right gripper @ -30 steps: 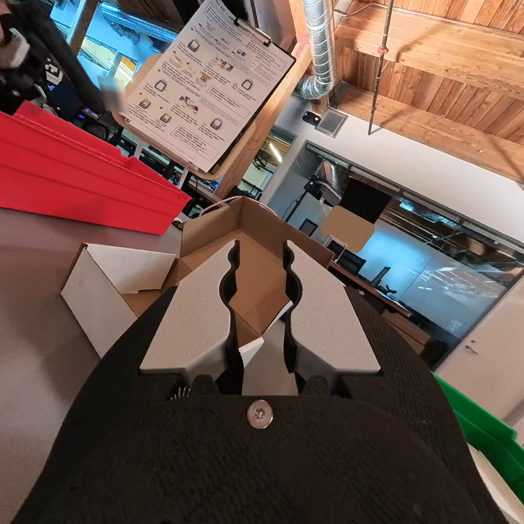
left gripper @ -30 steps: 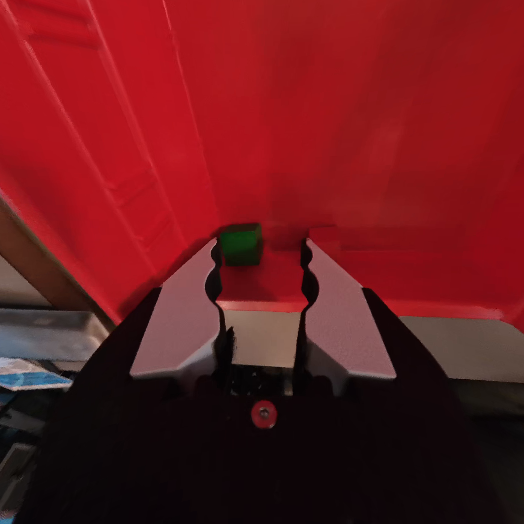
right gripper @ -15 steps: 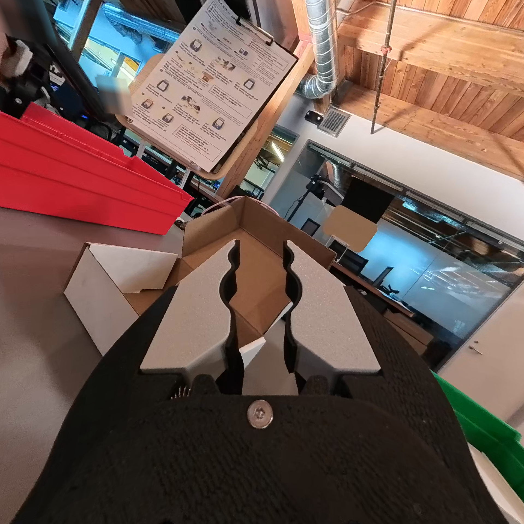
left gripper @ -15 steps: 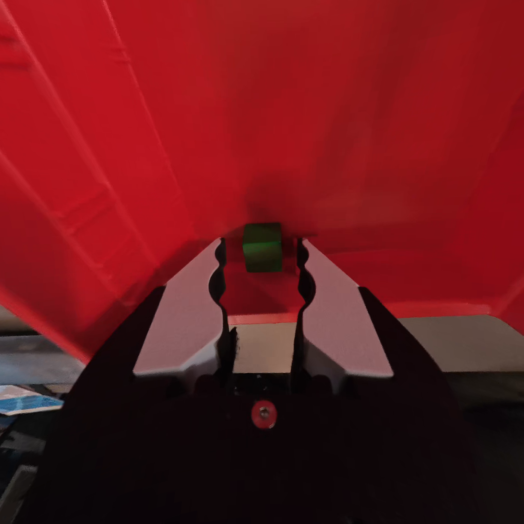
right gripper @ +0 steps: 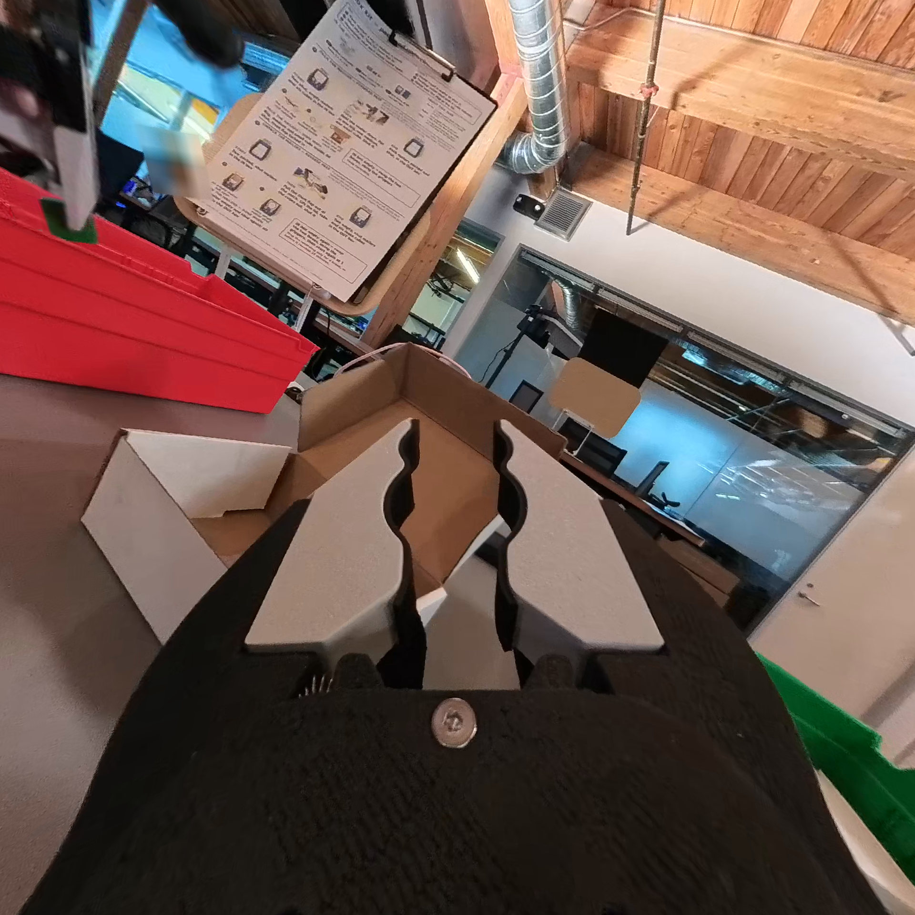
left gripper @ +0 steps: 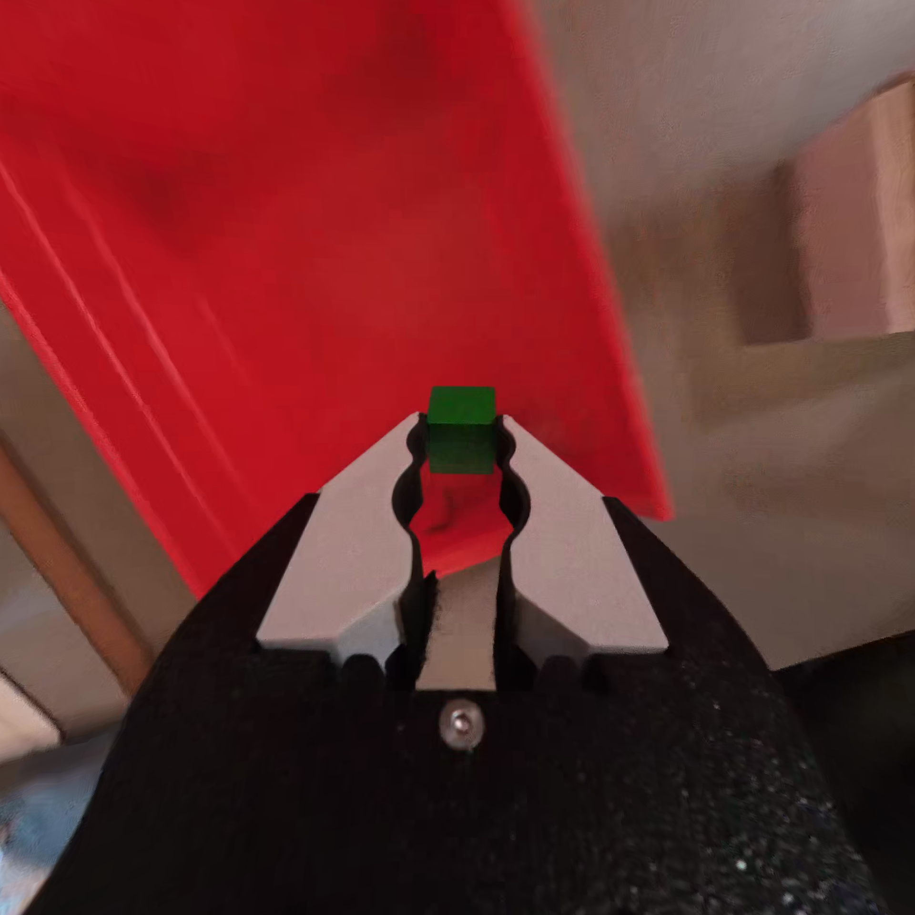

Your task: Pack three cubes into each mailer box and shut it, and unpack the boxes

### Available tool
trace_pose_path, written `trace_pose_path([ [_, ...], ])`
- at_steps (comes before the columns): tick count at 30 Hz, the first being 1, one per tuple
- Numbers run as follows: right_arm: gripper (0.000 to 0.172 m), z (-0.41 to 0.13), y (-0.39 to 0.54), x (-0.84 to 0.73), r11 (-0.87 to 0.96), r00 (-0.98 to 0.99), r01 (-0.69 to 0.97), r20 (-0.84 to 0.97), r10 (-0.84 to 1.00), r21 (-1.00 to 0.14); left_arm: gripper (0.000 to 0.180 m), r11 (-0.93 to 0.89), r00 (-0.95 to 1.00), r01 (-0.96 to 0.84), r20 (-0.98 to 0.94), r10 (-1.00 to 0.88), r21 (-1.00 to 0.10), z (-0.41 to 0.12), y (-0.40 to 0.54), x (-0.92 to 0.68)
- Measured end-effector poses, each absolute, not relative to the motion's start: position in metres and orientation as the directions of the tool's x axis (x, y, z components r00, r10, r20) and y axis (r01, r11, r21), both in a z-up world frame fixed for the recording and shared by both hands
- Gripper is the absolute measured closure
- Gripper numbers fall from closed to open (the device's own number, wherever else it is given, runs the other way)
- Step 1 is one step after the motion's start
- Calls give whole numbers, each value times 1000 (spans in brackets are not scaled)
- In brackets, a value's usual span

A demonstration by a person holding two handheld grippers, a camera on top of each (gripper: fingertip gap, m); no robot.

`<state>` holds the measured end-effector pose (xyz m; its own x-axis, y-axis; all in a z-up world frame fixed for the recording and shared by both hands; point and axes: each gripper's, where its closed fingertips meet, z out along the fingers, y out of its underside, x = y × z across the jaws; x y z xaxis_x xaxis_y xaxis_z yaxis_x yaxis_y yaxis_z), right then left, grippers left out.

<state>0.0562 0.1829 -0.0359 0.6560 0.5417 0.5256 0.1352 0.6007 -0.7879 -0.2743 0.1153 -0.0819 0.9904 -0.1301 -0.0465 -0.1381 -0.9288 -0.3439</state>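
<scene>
Beside the red bin [right gripper: 124, 317] stands an open mailer box [right gripper: 188, 475].

Your grey table [right gripper: 44, 569] carries a red bin [right gripper: 124, 322] at the far left, an open cardboard box [right gripper: 163, 495], white outside and brown inside, near the middle, and a green bin [right gripper: 841, 772] at the right edge.
</scene>
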Motion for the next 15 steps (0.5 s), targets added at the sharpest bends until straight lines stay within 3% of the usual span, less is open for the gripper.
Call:
trace_pose_path([
  [3,144,-35,189,63,587,682,132,503,531,-799,155,-788,950,-289,-65,-304,-543,-40,136,-201],
  [6,144,-37,196,68,567,698,137,485,527,-812,155,-638,864,-449,-123,-488,-625,-26,146,-118],
  [11,144,-38,204,81,546,731,140,458,505,-826,155,-565,718,-636,-136,-683,-526,-66,157,-20],
  [15,144,-37,207,86,535,745,128,437,504,-835,155,-622,703,-675,-89,-706,-396,-108,177,3],
])
